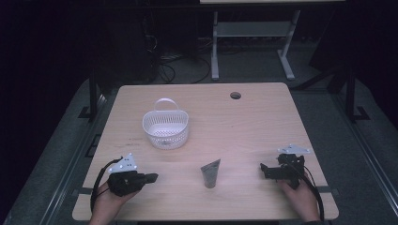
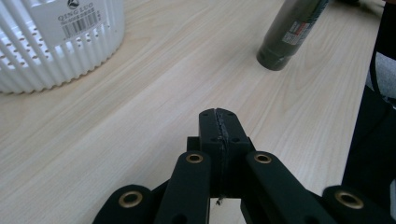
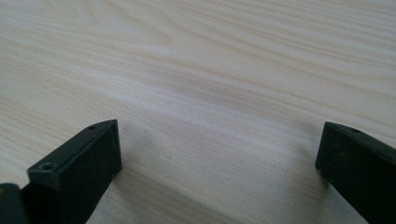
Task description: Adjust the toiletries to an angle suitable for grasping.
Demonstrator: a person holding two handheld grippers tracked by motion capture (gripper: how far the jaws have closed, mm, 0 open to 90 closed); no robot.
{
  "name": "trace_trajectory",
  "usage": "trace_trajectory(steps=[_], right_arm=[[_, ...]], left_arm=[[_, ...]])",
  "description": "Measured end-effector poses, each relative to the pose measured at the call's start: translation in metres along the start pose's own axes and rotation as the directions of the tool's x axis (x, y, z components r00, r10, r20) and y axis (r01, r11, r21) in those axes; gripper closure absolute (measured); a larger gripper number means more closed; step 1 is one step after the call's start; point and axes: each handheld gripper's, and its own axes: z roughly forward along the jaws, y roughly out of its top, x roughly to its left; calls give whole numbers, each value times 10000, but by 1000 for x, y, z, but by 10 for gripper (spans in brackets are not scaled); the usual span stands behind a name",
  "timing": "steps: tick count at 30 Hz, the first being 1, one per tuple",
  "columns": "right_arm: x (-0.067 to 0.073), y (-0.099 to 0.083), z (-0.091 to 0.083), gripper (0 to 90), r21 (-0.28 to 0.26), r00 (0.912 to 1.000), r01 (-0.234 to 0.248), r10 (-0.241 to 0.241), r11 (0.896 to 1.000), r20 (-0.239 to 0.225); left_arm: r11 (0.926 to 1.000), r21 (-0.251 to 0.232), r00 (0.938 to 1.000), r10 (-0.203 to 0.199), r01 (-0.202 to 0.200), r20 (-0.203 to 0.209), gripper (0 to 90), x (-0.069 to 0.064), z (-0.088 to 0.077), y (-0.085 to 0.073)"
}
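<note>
looking down on a light wooden table (image 1: pixel 253 122), and most of its top is bare: the whole right half and the far edge lie open, with a small round hole (image 1: pixel 235 95) near the far edge. the white basket (image 1: pixel 165 127) stands left of the middle, handle (image 1: pixel 166 102) up on its far side, well clear of every edge. the dark tube (image 1: pixel 210 173) lies near the near edge, about midway between the two hands, flat crimped end pointing away and cap end toward the person.

the left gripper (image 1: pixel 151 178) sits by the near left corner, held in the left hand (image 1: pixel 110 201), jaws pressed tight together with nothing between them; the left gripper view shows them meeting on a single seam over bare wood. basket and tube both lie ahead of it there, each cut off by the frame, the basket's label only partly readable.

the right gripper (image 1: pixel 264 169) rests by the near right edge in the right hand (image 1: pixel 300 199), pointing toward the tube with clear wood between. its jaws stand wide apart, gripping nothing, just grain between them in the right gripper view.

beyond the table it's dark: another table's legs (image 1: pixel 216 47) and some floor cables (image 1: pixel 164 70), hard to make out.
</note>
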Motion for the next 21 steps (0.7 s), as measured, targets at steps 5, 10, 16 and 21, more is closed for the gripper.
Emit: trace_trajectory(steps=[5,10,16,21], right_arm=[[0,0,0,0,0,10000,0,0,10000,-1],[0,0,0,0,2,10000,-1,1,10000,0],[0,0,0,0,9,10000,-8,8,10000,5],[0,0,0,0,-10,10000,-8,8,10000,1]], left_arm=[[9998,-22,9996,210,-210,183,897,-7,1,6],[9993,-109,9987,350,-346,383,897,-14,1,13],[9983,-207,9966,559,-547,607,897,-21,2,22],[9965,-336,9935,796,-770,813,897,-29,5,31]])
